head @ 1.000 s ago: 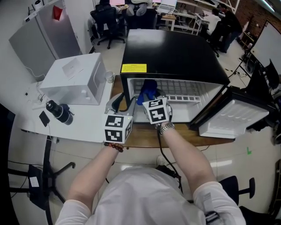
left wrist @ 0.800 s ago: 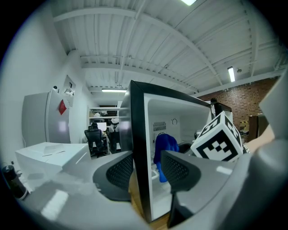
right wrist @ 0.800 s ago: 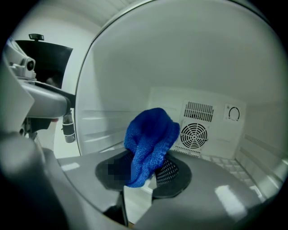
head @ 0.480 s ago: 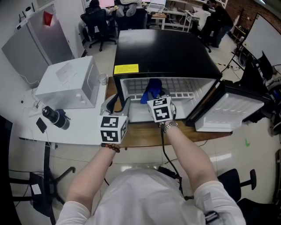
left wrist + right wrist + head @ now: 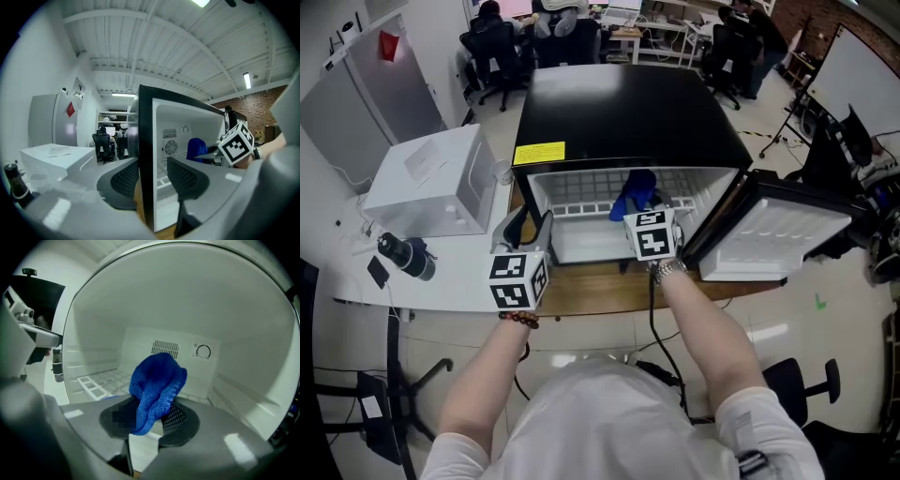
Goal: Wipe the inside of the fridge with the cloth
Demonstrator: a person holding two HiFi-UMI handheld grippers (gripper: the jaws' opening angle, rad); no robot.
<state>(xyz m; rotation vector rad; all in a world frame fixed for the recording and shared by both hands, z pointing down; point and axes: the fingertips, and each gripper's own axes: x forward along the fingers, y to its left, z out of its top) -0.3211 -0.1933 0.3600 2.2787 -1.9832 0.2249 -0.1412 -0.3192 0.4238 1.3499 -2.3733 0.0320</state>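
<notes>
Blue cloth [image 5: 157,385], clamped in right gripper [image 5: 150,420] jaws, inside open fridge [image 5: 628,103].

Left tool [image 5: 152,176], jaws apart, straddles the fridge [image 5: 628,112] left wall; right tool [image 5: 150,416] inside the fridge clamps blue cloth [image 5: 157,385].

white table [image 5: 422,291]: white box [image 5: 431,183]; black bottle [image 5: 403,255] | background: office chairs [image 5: 492,52]

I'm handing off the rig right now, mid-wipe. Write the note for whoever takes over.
Left gripper: open, jaws astride the front edge of the fridge's left wall, not clamped.
Right gripper: shut on the blue cloth, inside the fridge, above the white shelf.
Door is open.
Done: cloth is inside; how much is wiped cannot be told.
Left: wipe walls, shelf and back, then withdraw.
</notes>
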